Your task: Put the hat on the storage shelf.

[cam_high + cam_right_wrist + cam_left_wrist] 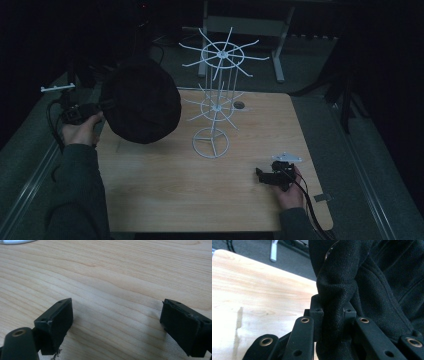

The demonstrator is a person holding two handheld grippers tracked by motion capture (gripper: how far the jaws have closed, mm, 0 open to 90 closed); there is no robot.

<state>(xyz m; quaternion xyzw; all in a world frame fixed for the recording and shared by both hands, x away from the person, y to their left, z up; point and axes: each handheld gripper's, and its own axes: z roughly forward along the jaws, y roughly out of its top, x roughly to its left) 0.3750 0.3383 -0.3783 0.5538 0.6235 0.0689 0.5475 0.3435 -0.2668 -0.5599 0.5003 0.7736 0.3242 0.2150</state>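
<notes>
A black cloth hat (pixel 141 102) hangs in the air over the table's left side, held by its edge. My left gripper (pixel 107 104) is shut on that hat. In the left gripper view its jaws pinch a fold of the black fabric (pixel 334 305), and the hat's cloth covers the right half of that view. A white wire display stand (pixel 216 97) with spoke-like arms rises at the table's middle back, just right of the hat. My right gripper (pixel 261 175) rests low on the table at the front right, open, with bare wood (pixel 117 312) between its jaws.
The light wooden table (pixel 170 195) has a small round hole (pixel 239 105) near its back edge. A grey metal frame (pixel 250 25) stands on the floor behind the table. Dark floor surrounds it on all sides.
</notes>
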